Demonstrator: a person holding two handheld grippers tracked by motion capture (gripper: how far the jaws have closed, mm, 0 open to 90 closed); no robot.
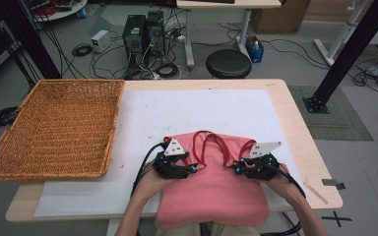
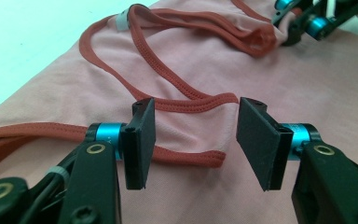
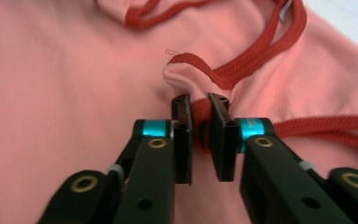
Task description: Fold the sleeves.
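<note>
One white tag (image 2: 122,20), lettering unreadable

Your pink tank top (image 1: 211,189) with dark red trimmed straps (image 1: 210,142) lies flat right of the wicker basket (image 1: 54,128), straps pointing away, hem draped over the near table edge.

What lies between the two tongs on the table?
In the high view, between the left tongs and right tongs lies only the pink top with its red straps.
</note>
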